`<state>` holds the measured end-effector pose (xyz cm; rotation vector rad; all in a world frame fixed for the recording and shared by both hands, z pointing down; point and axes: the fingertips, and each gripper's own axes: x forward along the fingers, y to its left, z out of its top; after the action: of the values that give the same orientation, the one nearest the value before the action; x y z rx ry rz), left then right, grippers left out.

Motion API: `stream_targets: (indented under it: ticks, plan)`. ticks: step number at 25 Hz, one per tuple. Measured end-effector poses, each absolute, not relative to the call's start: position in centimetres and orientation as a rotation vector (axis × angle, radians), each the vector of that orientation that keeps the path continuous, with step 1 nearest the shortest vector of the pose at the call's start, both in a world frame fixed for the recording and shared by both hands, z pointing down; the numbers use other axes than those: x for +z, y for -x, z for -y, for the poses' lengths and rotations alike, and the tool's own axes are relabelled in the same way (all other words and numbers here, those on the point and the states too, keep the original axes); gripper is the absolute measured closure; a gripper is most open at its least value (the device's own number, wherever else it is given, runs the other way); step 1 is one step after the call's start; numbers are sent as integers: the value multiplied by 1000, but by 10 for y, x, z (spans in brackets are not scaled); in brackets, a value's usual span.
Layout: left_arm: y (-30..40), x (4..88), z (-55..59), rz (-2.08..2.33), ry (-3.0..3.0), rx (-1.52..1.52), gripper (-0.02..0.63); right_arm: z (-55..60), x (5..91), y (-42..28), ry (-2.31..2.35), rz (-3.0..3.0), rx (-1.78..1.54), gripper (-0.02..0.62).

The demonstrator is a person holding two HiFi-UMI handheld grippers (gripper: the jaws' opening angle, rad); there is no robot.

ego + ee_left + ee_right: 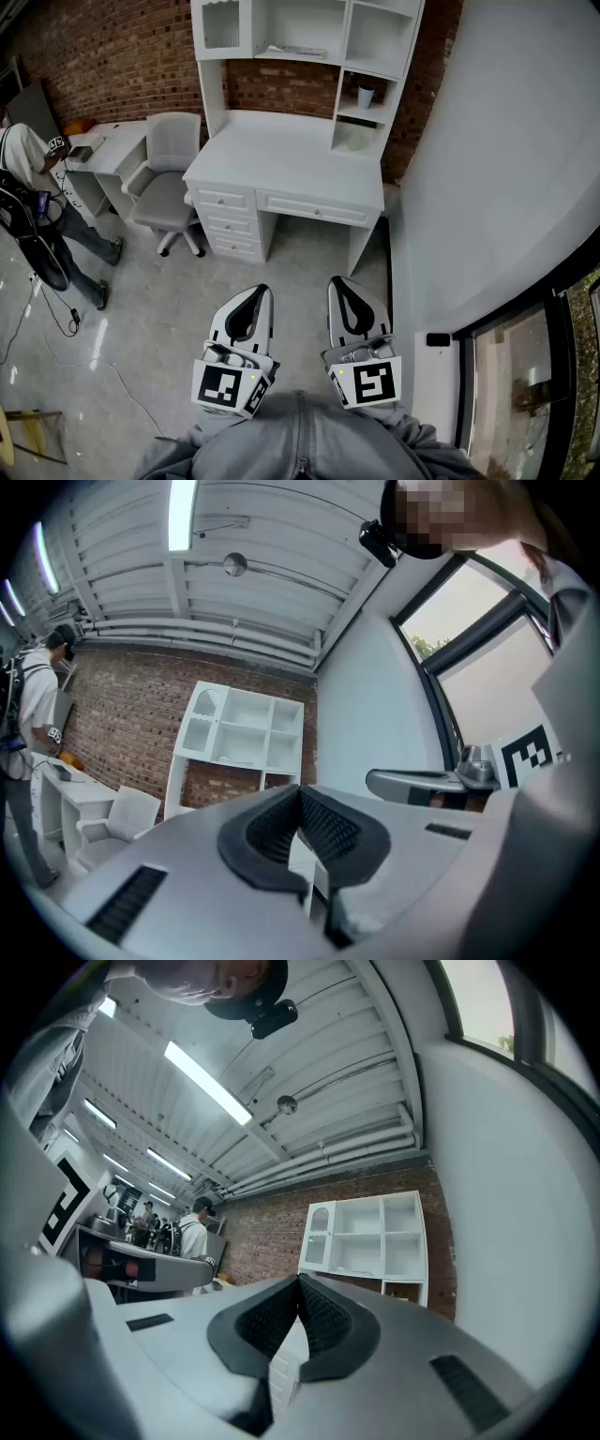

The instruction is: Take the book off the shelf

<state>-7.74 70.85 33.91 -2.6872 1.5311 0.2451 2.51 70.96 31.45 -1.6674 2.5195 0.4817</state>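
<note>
A white desk (281, 155) with a hutch shelf (309, 28) stands against the brick wall ahead. On its middle shelf a thin book (298, 51) lies flat. My left gripper (256, 292) and right gripper (338, 284) are side by side over the floor, well short of the desk, both shut with nothing between the jaws. In the left gripper view the left gripper (300, 791) points up toward the hutch shelf (246, 738). The right gripper (300, 1281) shows its pads pressed together, with the hutch shelf (375, 1237) beyond.
A grey office chair (169, 178) stands left of the desk, beside a small white side table (108, 145). A person (28, 178) stands at the far left, with cables (56, 319) on the floor. A white wall (506, 169) and a window (534, 375) close the right side. A small cup (366, 94) sits in a right cubby.
</note>
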Motion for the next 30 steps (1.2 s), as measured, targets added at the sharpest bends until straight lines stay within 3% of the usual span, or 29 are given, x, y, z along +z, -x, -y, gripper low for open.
stream_targets:
  ticks: [30]
  plan:
    - [96, 357, -664, -1437, 2765, 242, 600, -670, 336, -9, 1743, -2482, 378, 568]
